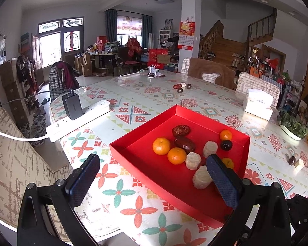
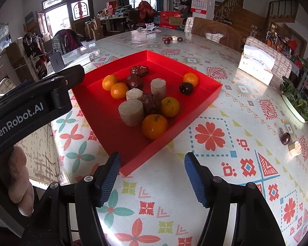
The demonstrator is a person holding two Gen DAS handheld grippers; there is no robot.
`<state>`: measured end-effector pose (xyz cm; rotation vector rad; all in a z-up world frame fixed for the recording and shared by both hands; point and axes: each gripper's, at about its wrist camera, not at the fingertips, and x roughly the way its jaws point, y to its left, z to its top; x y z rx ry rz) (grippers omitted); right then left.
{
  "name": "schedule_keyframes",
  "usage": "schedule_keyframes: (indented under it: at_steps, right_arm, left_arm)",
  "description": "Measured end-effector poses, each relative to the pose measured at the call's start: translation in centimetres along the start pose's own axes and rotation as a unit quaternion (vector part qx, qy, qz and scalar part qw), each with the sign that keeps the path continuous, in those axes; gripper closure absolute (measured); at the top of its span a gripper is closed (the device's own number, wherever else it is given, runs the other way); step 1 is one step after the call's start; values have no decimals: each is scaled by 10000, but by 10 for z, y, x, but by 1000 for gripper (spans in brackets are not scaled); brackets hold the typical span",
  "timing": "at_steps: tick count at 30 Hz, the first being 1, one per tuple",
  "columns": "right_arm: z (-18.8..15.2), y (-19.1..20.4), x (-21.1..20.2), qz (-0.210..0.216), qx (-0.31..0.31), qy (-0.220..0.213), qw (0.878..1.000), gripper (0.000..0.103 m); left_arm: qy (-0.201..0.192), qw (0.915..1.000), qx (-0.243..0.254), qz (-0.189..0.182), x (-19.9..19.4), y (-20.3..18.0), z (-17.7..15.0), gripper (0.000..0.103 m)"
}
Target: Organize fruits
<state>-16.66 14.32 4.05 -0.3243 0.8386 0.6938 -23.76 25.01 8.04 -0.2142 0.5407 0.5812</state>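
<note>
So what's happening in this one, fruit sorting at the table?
A person holds a two-finger tool in each hand over a patterned table. A red tray already holds oranges, dark red dates, pale cylindrical pieces and a dark round fruit. Both the left tool and the right tool are open and empty, near the tray's front. A few pieces are outside the tray: a dark fruit to the right and a small cluster at the far side.

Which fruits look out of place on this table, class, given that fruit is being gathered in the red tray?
Two groups lie outside the red tray: a dark fruit beside a pale chunk at the right edge, and a small cluster at the far side. Nothing looks spilled or damaged.
</note>
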Motion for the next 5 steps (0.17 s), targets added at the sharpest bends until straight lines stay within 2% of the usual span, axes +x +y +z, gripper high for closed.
schedule_keyframes:
  at_steps: [5]
  right_arm:
    - [-1,-5,-6,19,65,-88,9999,33]
  left_arm:
    - [-29,9998,188,-82,-6,-12,1,0]
